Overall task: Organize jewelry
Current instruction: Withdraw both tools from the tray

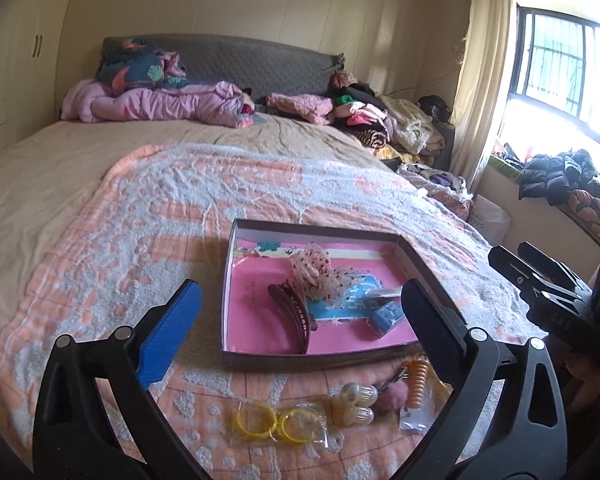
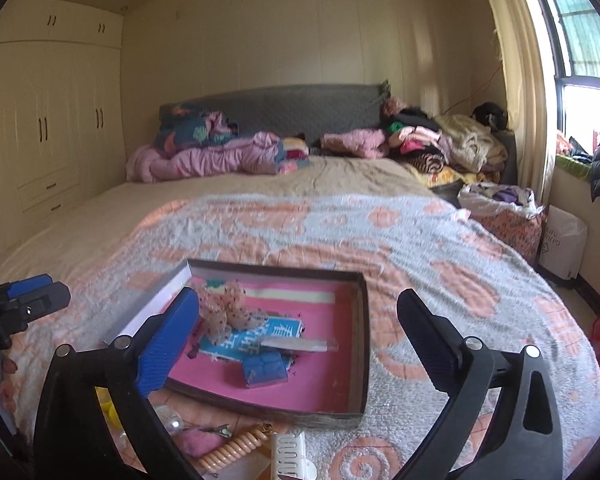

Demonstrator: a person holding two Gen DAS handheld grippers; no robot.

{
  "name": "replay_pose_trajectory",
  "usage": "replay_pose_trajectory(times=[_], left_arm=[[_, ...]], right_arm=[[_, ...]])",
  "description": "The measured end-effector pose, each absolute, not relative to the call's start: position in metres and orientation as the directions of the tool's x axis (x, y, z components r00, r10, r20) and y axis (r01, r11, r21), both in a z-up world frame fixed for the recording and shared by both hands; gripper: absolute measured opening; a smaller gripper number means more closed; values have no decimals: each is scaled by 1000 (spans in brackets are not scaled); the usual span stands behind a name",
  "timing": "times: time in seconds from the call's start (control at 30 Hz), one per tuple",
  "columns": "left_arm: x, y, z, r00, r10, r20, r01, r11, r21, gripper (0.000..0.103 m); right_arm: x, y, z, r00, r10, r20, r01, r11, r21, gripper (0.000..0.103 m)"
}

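A shallow box with a pink floor (image 1: 256,320) (image 2: 356,360) lies on the bed. In it are a dotted lace bow (image 1: 320,276) (image 2: 224,312), a dark red hair claw (image 1: 292,316) and a small blue block (image 1: 386,318) (image 2: 264,372). In front of the box lie yellow rings in a clear bag (image 1: 276,426), a cream hair claw (image 1: 352,402), a pink pompom clip (image 1: 392,394) (image 2: 204,438) and an orange coil tie (image 1: 416,384) (image 2: 232,448). My left gripper (image 1: 300,320) is open and empty above the box. My right gripper (image 2: 300,340) is open and empty too.
The bed has a peach and grey towel blanket (image 1: 140,220). Pink quilts (image 1: 160,104) and piles of clothes (image 1: 380,120) lie at the headboard. A wardrobe (image 2: 52,128) stands left, a window (image 1: 560,64) right. A white comb-like piece (image 2: 288,452) lies by the coil.
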State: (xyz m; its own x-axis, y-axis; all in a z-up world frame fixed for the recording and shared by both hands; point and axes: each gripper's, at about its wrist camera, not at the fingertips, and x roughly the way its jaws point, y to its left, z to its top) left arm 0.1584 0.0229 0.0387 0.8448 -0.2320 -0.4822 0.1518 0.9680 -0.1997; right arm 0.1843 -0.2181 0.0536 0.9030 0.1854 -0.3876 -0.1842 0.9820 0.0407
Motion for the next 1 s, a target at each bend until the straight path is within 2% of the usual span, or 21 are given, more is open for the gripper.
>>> replay_pose_trajectory(times=[0.6,1.0], left_arm=[[110,12,59,890,-233,-392,180,969,-167,92],[86,-5,53,879,-278,-388,237,960,-151,92]], right_arm=[[127,-226,70,934,179,-310,-179,983,29,97],[92,-234,69,940,181,-288,-186,982,10,97]])
